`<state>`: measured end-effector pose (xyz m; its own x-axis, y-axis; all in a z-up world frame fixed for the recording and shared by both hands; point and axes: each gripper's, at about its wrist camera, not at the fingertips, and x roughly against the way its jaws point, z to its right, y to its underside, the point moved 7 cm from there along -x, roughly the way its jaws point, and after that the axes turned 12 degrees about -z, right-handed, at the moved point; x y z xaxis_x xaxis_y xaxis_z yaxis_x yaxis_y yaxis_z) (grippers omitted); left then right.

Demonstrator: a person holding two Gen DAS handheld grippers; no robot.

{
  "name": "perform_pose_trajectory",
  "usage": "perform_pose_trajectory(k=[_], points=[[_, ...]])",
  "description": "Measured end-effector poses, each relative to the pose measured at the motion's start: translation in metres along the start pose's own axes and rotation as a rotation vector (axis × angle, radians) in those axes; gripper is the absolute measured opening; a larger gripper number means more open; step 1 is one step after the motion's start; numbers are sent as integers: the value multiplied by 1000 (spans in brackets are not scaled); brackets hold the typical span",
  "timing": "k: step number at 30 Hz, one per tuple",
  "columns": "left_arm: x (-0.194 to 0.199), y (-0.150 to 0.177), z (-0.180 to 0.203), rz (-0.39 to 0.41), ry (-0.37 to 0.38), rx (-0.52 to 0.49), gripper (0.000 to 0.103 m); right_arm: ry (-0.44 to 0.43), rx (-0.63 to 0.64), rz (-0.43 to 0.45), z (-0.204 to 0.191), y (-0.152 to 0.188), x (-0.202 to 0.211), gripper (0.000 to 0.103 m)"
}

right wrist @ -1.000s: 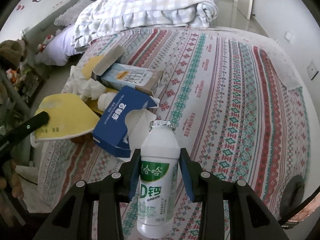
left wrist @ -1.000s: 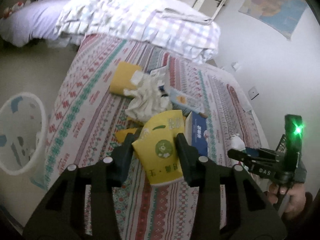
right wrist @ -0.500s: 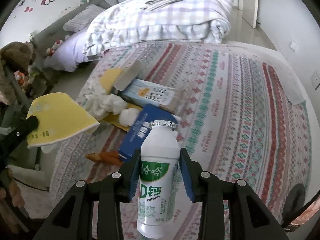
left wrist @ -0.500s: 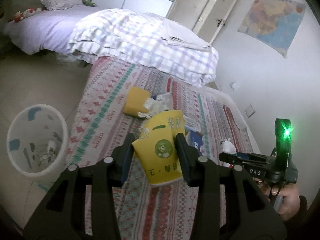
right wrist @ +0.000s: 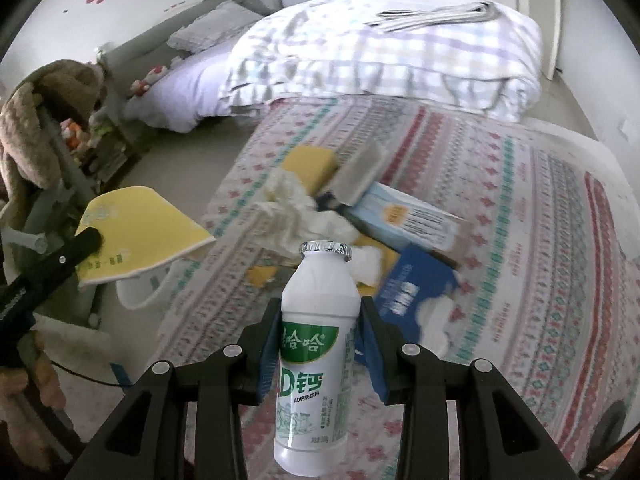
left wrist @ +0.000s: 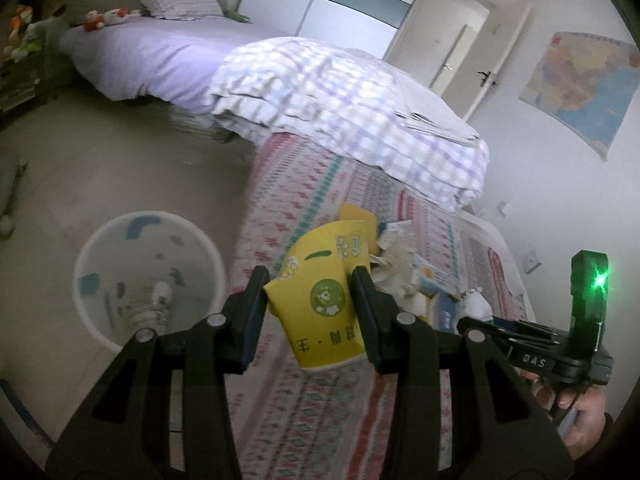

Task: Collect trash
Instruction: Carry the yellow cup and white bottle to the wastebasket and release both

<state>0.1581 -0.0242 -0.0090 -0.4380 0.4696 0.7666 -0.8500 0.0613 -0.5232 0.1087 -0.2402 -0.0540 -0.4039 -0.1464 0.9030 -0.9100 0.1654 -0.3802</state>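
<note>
My left gripper (left wrist: 310, 286) is shut on a squashed yellow paper cup (left wrist: 326, 296), held above the edge of the patterned bedspread (left wrist: 320, 420). A white waste bin (left wrist: 150, 276) stands on the floor to the lower left of the cup, with a small bottle inside it. My right gripper (right wrist: 320, 320) is shut on a white milk-drink bottle (right wrist: 316, 352) with a green label and foil cap, lifted over the bed. A pile of trash lies beyond it: crumpled tissue (right wrist: 298, 208), a pale blue carton (right wrist: 404, 218), a dark blue box (right wrist: 416, 292), a yellow pack (right wrist: 310, 164).
A folded plaid quilt (left wrist: 348, 108) lies at the far end of the bed. A second bed with a purple sheet (left wrist: 140, 54) stands across the tiled floor (left wrist: 100, 168). A plush toy (right wrist: 36, 108) hangs on a rack at left. A map (left wrist: 580, 84) is on the wall.
Both grippers have lifted and drawn back from the trash pile while keeping their loads. The left view has swung left, so the waste bin now sits nearer the cup.
</note>
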Motion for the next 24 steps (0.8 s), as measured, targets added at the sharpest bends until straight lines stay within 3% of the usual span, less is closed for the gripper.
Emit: perform_pose_trajectory(k=[18, 20, 22, 24], points=[[15, 0, -112, 8, -206, 121, 49, -71, 109, -18, -97, -25, -33, 38], [10, 2, -121, -25, -250, 135, 58, -89, 123, -22, -111, -29, -37, 39], [8, 7, -134, -62, -332, 164, 79, -99, 138, -22, -123, -34, -41, 39], [11, 11, -143, -72, -371, 188, 83, -101, 155, -22, -133, -38, -45, 39]])
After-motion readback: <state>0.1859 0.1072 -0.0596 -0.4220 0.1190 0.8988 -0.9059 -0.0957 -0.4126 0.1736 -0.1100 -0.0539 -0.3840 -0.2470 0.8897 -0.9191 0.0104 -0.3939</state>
